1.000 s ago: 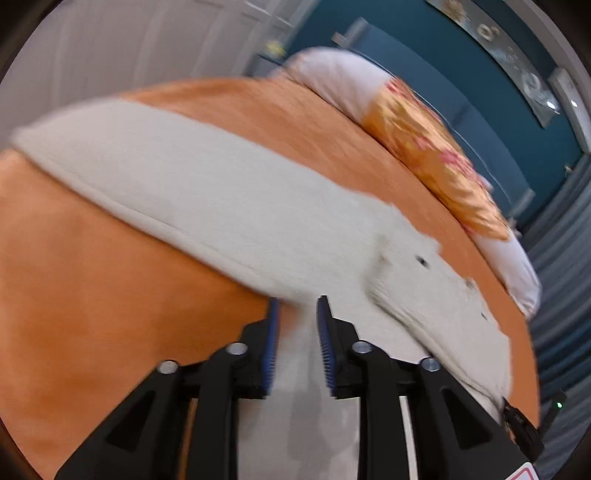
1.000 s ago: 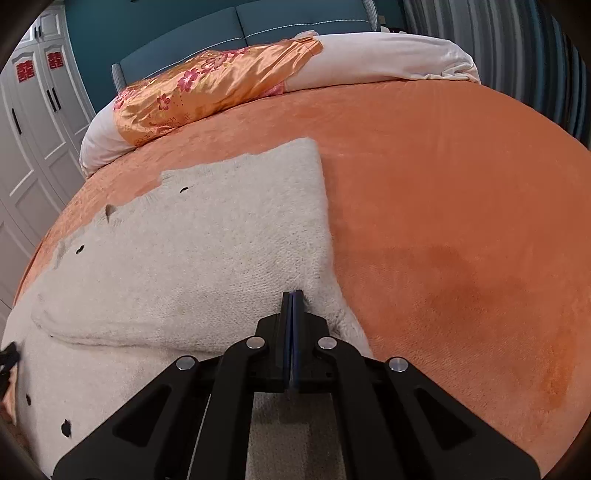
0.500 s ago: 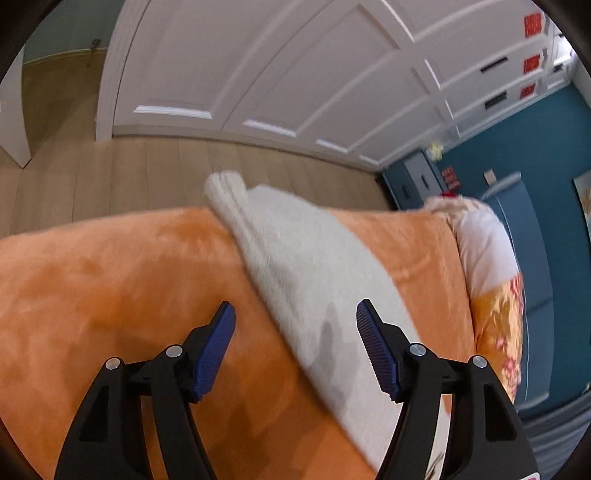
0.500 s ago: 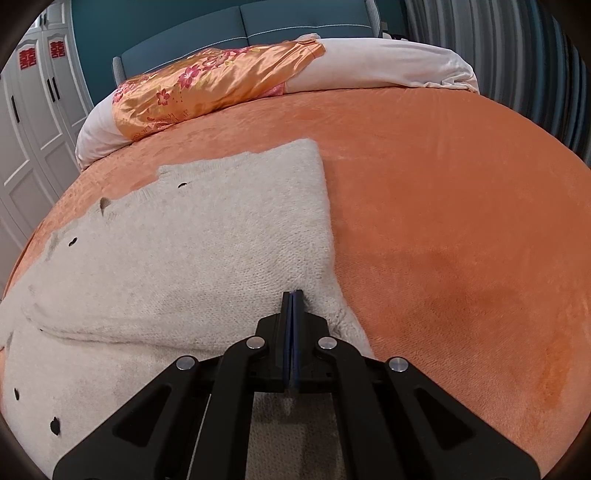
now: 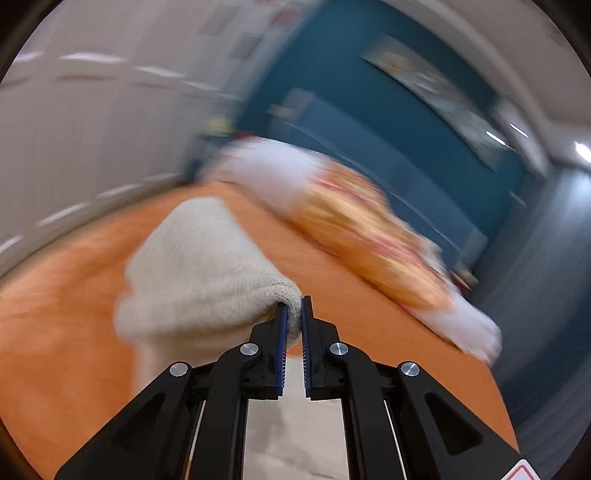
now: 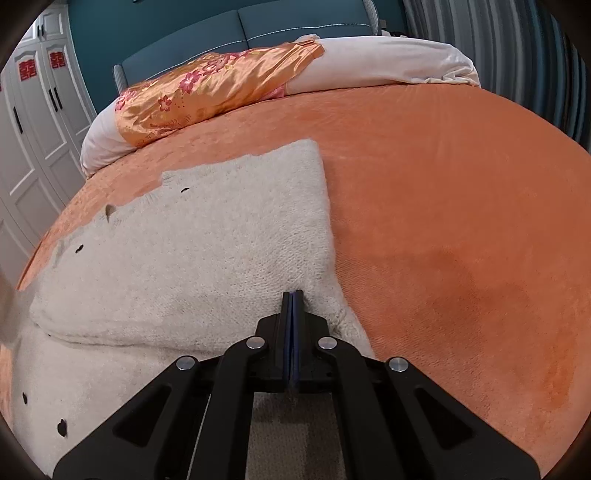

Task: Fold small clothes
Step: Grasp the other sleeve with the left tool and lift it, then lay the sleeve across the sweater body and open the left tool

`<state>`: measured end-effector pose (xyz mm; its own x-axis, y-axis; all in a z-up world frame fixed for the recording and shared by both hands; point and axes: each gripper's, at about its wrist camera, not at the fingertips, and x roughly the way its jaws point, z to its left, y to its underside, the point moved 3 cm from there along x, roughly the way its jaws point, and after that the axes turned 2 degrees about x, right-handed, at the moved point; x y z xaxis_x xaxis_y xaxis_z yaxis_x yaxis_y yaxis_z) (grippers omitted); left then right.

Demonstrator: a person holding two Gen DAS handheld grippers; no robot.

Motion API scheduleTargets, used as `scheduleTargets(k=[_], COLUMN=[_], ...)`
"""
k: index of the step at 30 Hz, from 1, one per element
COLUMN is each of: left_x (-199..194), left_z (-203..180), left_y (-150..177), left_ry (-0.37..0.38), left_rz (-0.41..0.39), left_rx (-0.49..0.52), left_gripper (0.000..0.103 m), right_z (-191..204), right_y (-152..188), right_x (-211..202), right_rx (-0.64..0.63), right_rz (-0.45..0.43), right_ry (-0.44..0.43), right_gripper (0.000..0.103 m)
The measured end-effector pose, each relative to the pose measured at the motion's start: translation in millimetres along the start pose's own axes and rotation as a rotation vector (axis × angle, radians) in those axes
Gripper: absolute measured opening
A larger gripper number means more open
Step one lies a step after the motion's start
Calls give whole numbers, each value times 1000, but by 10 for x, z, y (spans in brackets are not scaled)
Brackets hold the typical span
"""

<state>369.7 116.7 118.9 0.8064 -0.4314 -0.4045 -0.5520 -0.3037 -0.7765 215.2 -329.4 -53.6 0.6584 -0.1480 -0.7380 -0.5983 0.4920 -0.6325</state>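
Surface: I see a bed under a plush orange bedspread (image 6: 443, 206). At the far end, an orange floral satin pillow (image 6: 218, 88) lies on a white bolster (image 6: 388, 62), both against a teal padded headboard (image 6: 258, 22). White panelled wardrobe doors (image 6: 33, 122) with red paper cut-outs stand on the far left; grey pleated curtains (image 6: 554, 74) hang on the far right. My left wrist view is smeared by motion blur, yet the same pillow (image 5: 373, 243), the teal wall (image 5: 388, 122) and the pale doors (image 5: 92, 122) can be made out.

Task thing: a cream fuzzy knit garment (image 6: 192, 251) with small dark holes near its left edge lies spread on the near left part of the bedspread, a folded layer crossing it from left to right.

Right tool (image 6: 292, 302): low over the near right edge of the garment, its dark pads pressed fully together with no gap. Knit runs up to and under the tips; I cannot tell for certain whether fabric is pinched between them.

Left tool (image 5: 291, 314): raised above the bed, pointing towards the pillow end. Its blue pads stand at a narrow gap, clamped on a thick bunch of the cream knit (image 5: 207, 273). The cloth bulges up and to the left of the tips, lifted off the orange bedspread (image 5: 55, 314), with more hanging below between the tool's arms.
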Motion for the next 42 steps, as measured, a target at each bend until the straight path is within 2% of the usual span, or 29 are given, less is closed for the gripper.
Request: scheduleTargets(k=[2, 4, 5, 6, 7, 10, 12, 14, 16, 18, 20, 24, 26, 28, 29, 30, 31, 32, 33, 34, 36, 37, 38, 39, 41, 42], left_x=[327, 607, 730, 846, 912, 886, 816, 696, 623, 567, 553, 607, 580, 543, 529, 557, 595, 631, 581, 532, 448, 444, 457, 495, 582, 640], left_z=[-653, -1019, -1137, -1213, -1231, -1067, -838, -571, -225, 118, 380, 708, 816, 902, 907, 896, 863, 829, 865, 856, 829, 813, 804, 798, 816, 830], left_y=[454, 955, 1222, 1543, 1836, 2220, 2210, 2074, 1854, 1640, 1506, 1442, 1443, 1454, 1467, 1461, 1442, 1405, 1375, 1337, 1257, 1244, 1262, 1301, 1439, 1538], left_ry=[90, 108, 104, 84, 72, 52, 28, -11, -60, -103, -138, -153, -156, -160, -172, -194, -214, -220, -225, -231, -230, -233, -231, -233, -255, -268], left_rz=[114, 215, 271, 340, 386, 437, 427, 401, 362, 334, 331, 350, 337, 315, 313, 321, 324, 321, 313, 294, 240, 230, 235, 249, 296, 323], left_rx=[40, 59, 57, 43, 27, -34, -85, -135, -180, -228, -277, -388, -426, -434, -414, -383, -353, -325, -304, -282, -244, -219, -197, -183, -164, -157], left_gripper=[7, 13, 28, 41, 42, 43, 51, 56, 60, 61, 61, 61, 61, 60, 57, 52, 40, 22, 13, 8, 8, 8, 8, 8, 7, 7], right_z=[-18, -42, -61, -72, -90, -133, -147, -96, 14, 172, 365, 616, 703, 834, 889, 966, 1024, 1094, 1129, 1154, 1070, 957, 869, 769, 516, 423], right_y=[-5, -9, -14, -13, -18, -24, -37, -76, -135, -217, -351, -587, -675, -734, -758, -785, -804, -849, -910, -981, -1000, -932, -866, -756, -414, -290], right_x=[-4, -10, -15, -21, -24, -37, -51, -100, -181, -239, -170, 284, 512, 662, 699, 733, 748, 688, 541, 233, -237, -499, -574, -561, -160, 2], right_rx=[10, 24, 36, 46, 55, 84, 97, 81, 45, 36, 48, 158, 189, 169, 160, 139, 121, 107, 107, 102, 99, 94, 85, 69, 38, 40], right_rz=[0, 0, 1, 1, 1, 2, 5, 8, -8, -25, 10, 165, 196, 208, 204, 203, 209, 192, 131, 30, -103, -173, -191, -180, -28, 36], right_ry=[-13, -30, -46, -59, -74, -120, -145, -157, -171, -196, -256, -340, -288, -236, -223, -214, -207, -214, -249, -316, -391, -408, -388, -349, -215, -177], right_gripper=[0, 0, 0, 0, 0, 1, 3, 11, 38, 54, 54, 56, 56, 57, 55, 39, 9, 6, 6, 5, 5, 5, 5, 5, 5, 5])
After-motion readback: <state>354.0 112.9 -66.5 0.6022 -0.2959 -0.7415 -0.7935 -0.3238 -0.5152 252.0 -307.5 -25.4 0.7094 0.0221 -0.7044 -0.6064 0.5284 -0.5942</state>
